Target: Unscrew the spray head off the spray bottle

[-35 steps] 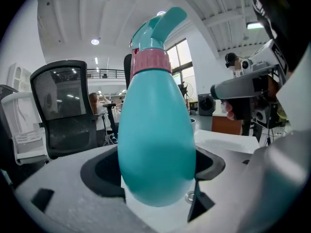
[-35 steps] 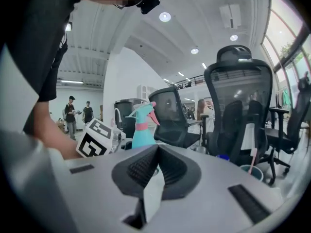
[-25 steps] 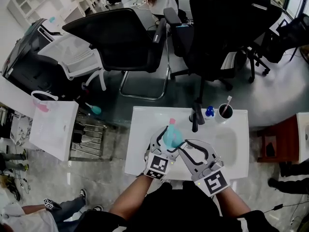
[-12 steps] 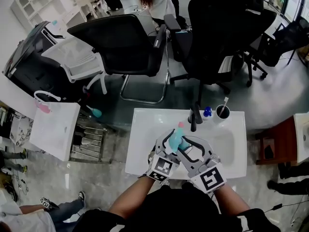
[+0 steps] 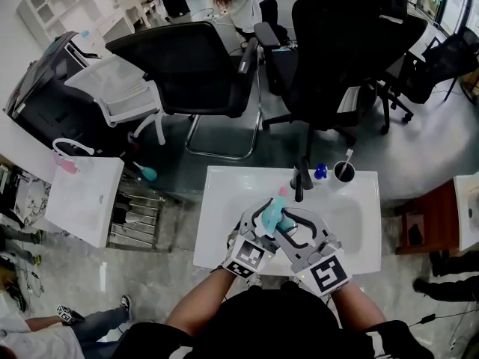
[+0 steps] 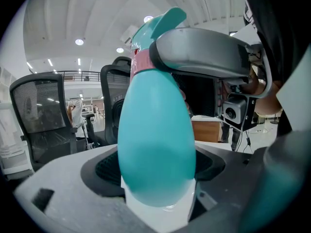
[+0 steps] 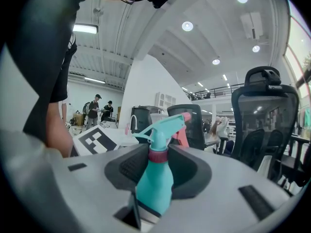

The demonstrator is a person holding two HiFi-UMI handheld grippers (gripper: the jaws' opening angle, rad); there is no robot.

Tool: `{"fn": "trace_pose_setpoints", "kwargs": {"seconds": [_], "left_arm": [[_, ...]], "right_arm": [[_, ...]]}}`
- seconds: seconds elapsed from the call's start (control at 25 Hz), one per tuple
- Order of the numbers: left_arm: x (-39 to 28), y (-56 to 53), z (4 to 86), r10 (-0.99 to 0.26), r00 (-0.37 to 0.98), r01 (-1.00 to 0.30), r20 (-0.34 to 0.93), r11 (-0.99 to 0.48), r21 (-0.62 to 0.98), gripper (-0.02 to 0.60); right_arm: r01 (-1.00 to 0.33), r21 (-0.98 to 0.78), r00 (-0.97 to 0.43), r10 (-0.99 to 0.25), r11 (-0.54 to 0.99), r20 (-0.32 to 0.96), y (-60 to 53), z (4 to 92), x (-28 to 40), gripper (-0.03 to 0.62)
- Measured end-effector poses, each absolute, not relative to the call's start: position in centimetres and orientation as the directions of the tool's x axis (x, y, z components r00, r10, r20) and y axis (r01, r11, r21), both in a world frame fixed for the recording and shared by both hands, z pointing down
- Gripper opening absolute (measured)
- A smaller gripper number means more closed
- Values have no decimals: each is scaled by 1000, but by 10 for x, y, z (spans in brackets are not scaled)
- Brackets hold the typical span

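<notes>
— Starting at the left: what has the left gripper (image 5: 261,221) got?

— Its jaws are clamped on the belly of the teal spray bottle (image 6: 155,144), with the pads pressed to both sides. It reaches in from seven o'clock over the white table (image 5: 224,200).

— And the bottle itself?

— It is held between the two tools near the table's middle, with the nozzle tipped toward one o'clock. Whether its base is clear of the table I cannot tell.

— The right gripper (image 7: 158,161)?

— It comes from five o'clock, jaws narrowed onto the pink collar (image 7: 158,156) just beneath the spray head (image 7: 163,125). The pads look to touch it on both sides.

— So which step is this?

— The unscrewing itself, I'd judge. The body is braced and the collar gripped, and the head sits on the neck with no gap showing.

— What does the next move need?

— Likely a twist of the right tool about the bottle's axis while the left holds firm. The squeeze must stay on the collar, off the trigger.

— Anything further right?

— A dark cup (image 5: 344,172) at one o'clock from the bottle, well apart.
</notes>
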State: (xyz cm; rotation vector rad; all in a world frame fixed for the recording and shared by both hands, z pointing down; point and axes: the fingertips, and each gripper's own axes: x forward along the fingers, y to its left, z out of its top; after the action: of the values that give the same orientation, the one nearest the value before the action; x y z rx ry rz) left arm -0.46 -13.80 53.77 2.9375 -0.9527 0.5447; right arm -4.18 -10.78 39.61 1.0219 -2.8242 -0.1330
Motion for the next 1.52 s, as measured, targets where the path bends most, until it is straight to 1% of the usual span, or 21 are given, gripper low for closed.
{"fn": "trace_pose_setpoints", "kwargs": {"seconds": [0.16, 0.4, 0.56, 0.84, 0.96, 1.08, 1.16, 1.24, 1.28, 1.36, 1.52], "left_arm": [[-2, -136, 533, -545, 777, -543, 316, -833, -104, 408], [0, -133, 507, -488, 816, -474, 311, -872, -124, 408], [0, -121, 525, -414, 853, -405, 317, -909, -98, 408], [10, -108, 501, -279, 919, -266, 280, -960, -82, 408], [10, -105, 502, -243, 926, -229, 290, -970, -79, 408], [8, -110, 504, -264, 915, -251, 304, -965, -82, 408], [4, -120, 505, -311, 900, -302, 307, -950, -77, 408], [-2, -134, 507, -386, 866, -379, 319, -921, -85, 408], [-6, -141, 509, -425, 844, -418, 327, -904, -95, 408], [-11, -150, 509, -475, 813, -468, 336, -877, -107, 408], [-12, -155, 505, -496, 800, -488, 337, -865, -116, 408]], "right_arm": [[-611, 119, -778, -621, 783, 91, -106, 394, -42, 132], [-531, 116, -836, -541, 840, 89, -101, 389, -44, 131], [-447, 113, -886, -456, 887, 79, -94, 388, -46, 132], [-327, 62, -941, -331, 943, 68, -86, 385, -45, 132], [-302, 56, -949, -305, 952, 74, -84, 387, -45, 133], [-312, 107, -943, -322, 944, 88, -88, 389, -45, 137], [-357, 173, -923, -375, 918, 87, -95, 389, -44, 146], [-433, 188, -888, -453, 882, 81, -103, 389, -41, 200], [-474, 171, -867, -492, 864, 80, -107, 390, -39, 206], [-535, 141, -832, -548, 833, 86, -112, 392, -35, 206], [-579, 131, -801, -591, 805, 91, -115, 395, -34, 183]]}}
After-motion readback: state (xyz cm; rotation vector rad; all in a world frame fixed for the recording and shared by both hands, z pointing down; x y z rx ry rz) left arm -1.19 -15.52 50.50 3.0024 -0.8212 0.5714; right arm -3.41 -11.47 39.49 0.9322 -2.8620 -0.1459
